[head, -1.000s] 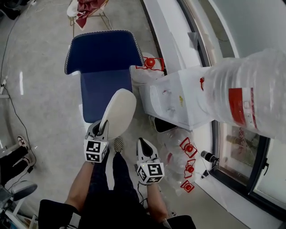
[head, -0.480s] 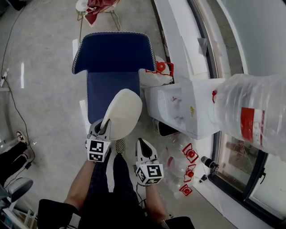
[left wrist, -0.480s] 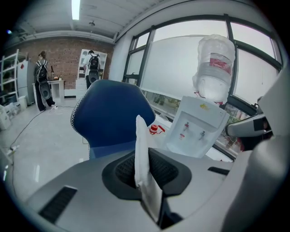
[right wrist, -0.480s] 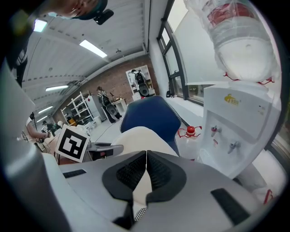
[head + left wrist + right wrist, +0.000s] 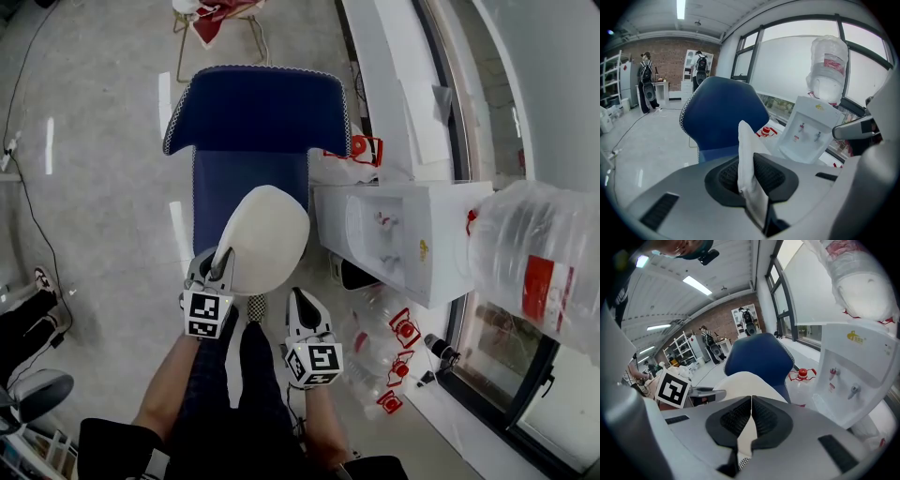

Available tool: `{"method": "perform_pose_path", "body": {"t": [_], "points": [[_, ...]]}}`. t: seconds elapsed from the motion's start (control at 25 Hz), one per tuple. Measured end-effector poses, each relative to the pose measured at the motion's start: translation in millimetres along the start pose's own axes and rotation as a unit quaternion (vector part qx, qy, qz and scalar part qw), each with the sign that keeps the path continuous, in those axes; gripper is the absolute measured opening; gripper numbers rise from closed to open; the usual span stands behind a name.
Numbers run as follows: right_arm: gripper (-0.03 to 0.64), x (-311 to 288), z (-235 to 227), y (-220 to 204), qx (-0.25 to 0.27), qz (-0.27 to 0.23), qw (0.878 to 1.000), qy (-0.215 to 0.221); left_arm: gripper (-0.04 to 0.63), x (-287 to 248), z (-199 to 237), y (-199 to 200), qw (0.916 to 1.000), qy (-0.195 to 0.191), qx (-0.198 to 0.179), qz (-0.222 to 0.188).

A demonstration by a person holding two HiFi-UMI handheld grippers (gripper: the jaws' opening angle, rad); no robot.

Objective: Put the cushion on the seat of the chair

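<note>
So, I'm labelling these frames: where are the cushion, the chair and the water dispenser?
cushion (image 5: 272,239), head view, its white middle.
chair (image 5: 258,108), head view, blue backrest.
dispenser (image 5: 450,214), head view, white body.

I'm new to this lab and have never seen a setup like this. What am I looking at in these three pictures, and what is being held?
There is no robot here. A person holds a two-jaw gripper in each hand. The head view comes from a camera on the person's head and looks steeply down at their legs and the floor. The other two pictures come from cameras riding on each gripper, looking along its jaws. The left gripper has the edge of a white cushion between its jaws, which are opening. The cushion is just in front of the blue chair. The right gripper is shut and empty. Beside the chair stands a white water dispenser with a big bottle on top.
</note>
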State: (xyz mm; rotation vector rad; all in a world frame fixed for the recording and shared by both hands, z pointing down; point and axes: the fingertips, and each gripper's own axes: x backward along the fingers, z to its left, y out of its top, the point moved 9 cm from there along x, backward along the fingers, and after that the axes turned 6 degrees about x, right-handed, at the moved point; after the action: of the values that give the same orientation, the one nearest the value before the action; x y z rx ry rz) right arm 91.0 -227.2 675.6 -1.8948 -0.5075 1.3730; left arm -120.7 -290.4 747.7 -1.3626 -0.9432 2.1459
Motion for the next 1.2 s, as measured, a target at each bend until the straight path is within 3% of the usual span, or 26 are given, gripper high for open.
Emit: {"method": "perform_pose_path", "body": {"t": [1.2], "points": [[0.029,-145.1,23.6,-54.8,0.033,0.034,0.997,0.056,0.081,-64.6,110.1,-59.7,0.9989,0.042,0.018,0.005]]}}
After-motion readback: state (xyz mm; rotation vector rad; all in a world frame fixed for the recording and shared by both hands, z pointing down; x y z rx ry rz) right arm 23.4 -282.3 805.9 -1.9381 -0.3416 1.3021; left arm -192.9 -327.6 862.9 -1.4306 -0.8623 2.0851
